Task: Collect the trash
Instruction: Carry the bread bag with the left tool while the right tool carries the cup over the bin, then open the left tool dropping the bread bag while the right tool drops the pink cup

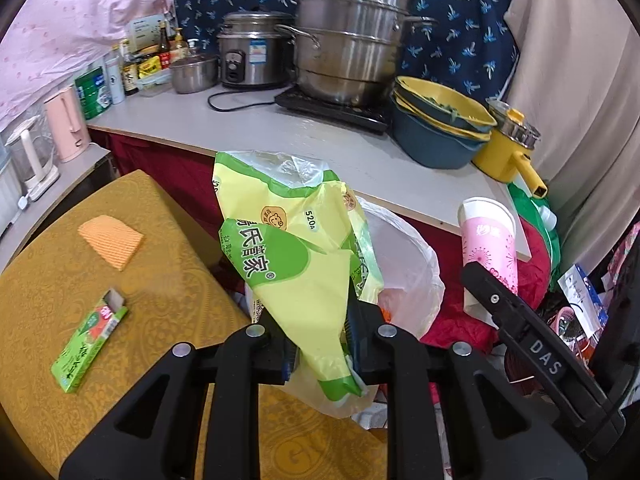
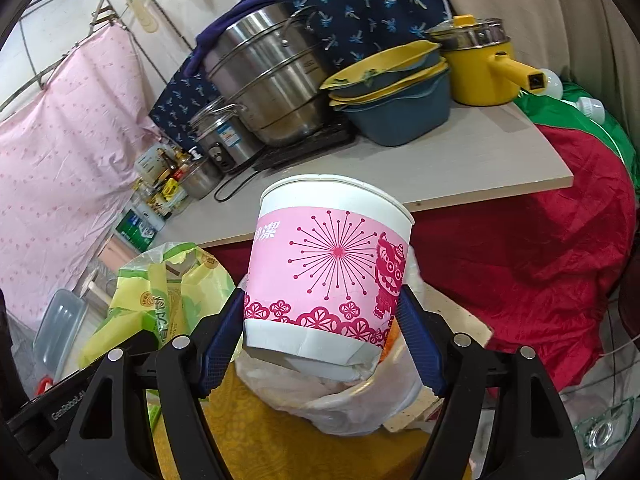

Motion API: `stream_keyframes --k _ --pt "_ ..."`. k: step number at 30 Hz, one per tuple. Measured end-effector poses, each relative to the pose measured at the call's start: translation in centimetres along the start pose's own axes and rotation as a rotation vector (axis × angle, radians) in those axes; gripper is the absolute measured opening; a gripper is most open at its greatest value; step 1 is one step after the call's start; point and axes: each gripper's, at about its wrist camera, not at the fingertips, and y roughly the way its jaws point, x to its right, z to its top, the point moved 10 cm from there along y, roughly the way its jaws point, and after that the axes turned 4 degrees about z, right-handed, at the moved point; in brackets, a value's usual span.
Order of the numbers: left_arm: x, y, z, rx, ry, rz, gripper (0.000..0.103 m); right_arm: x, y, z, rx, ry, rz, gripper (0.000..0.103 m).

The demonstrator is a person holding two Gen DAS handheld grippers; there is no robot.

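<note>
two pieces of trash are held up at once. the left gripper [image 1: 320, 344] has its fingers pinching the lower part of a crumpled yellow-green wrapper [image 1: 292, 248], which stands up from the fingers and hides most of them. the right gripper [image 2: 320, 320] has its blue-padded fingers [image 2: 218, 332] pressed against both sides of a pink-and-white paper cup [image 2: 328, 264], gripping it near its dented base; the cup tilts a little, with its open rim toward the far side.

both items hang over a thin white plastic bag [image 2: 360, 396] that sits at the right edge of a gold-patterned desk [image 1: 80, 320]. in the left wrist view the bag [image 1: 404, 272] shows just behind and to the right of the wrapper, and the cup [image 1: 488, 244] appears further right, with the right gripper's black body below it. in the right wrist view the wrapper [image 2: 160, 300] is to the left of the cup, close beside it.

on the gold desk, to the left, lie a green carton [image 1: 90, 344] with one end open and, farther off, an orange cloth [image 1: 112, 240]; they are well apart from each other.

beyond, a long pale counter [image 1: 280, 132] carries a tall steel steamer pot [image 1: 348, 40], a rice cooker [image 1: 250, 52], stacked yellow and blue basins [image 1: 440, 128] and a yellow pot [image 1: 508, 148] at its right end.
</note>
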Motion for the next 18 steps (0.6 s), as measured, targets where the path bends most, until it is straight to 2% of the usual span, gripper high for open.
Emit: stream_keyframes --k 2,6,13,18 --pt "0.6 0.9 0.0 -0.011 0.007 -0.005 0.020 0.8 0.1 -0.1 -0.002 0.008 -0.008 0.072" --pt "1.5 2.3 0.0 -0.028 0.010 -0.017 0.030 1.9 0.7 -0.4 -0.012 0.020 -0.022 0.072" --pt "0.5 3.5 0.5 -0.031 -0.018 0.000 0.046 1.5 2.2 -0.7 -0.033 0.015 -0.017 0.072" --pt "0.7 3.8 0.8 -0.034 0.002 -0.017 0.046 0.7 2.9 -1.0 -0.040 0.008 -0.008 0.072"
